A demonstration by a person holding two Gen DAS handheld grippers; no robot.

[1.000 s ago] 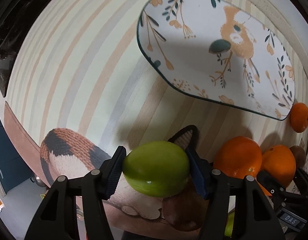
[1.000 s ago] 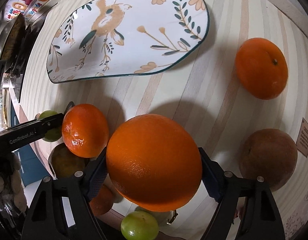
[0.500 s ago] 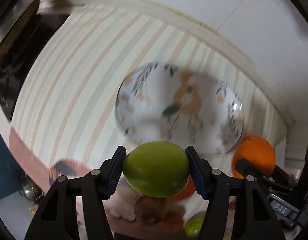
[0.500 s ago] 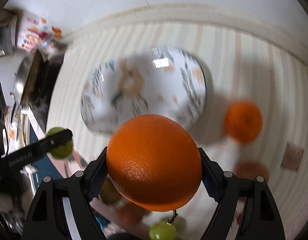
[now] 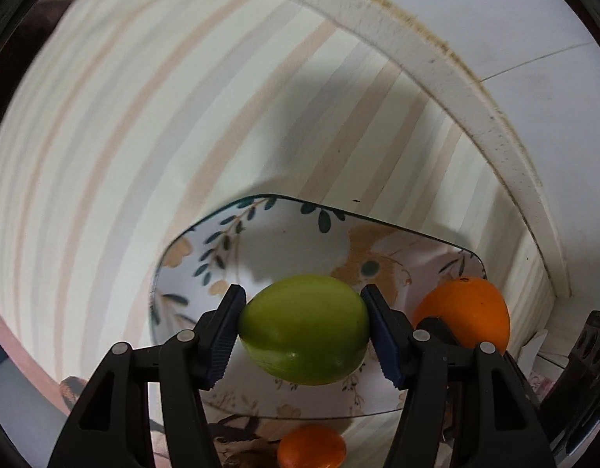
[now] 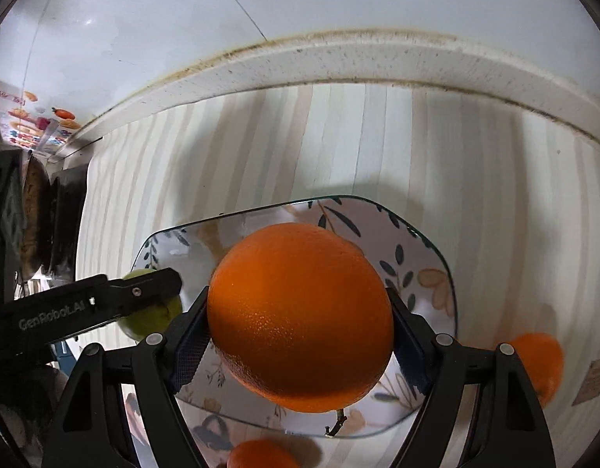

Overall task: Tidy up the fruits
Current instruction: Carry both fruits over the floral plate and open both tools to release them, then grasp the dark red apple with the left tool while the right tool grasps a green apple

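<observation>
Fruits in transit above patterned plate [image 5: 175, 273]: green fruit [image 5: 304, 329] clamped in left gripper [image 5: 304, 335], orange [image 6: 300, 329] clamped in right gripper [image 6: 300, 335], judged next: lowering and unclamping onto bare plate, clear of each other

green fruit [image 5: 304, 329]: smooth, oval, long axis across; clamped between two blue pads, held above the plate.
big orange [image 6: 300, 345]: round, pebbled skin; clamped between two pads, held above the plate; also seen to the right of the green fruit.
plate [image 5: 284, 245]: shallow, rounded corners, dark rim, bird-and-leaf print; flat on the striped cloth; nothing resting on its visible parts.
loose oranges: one [image 6: 542, 362] just off the plate's right edge; one [image 5: 311, 446] at its near edge.
</observation>
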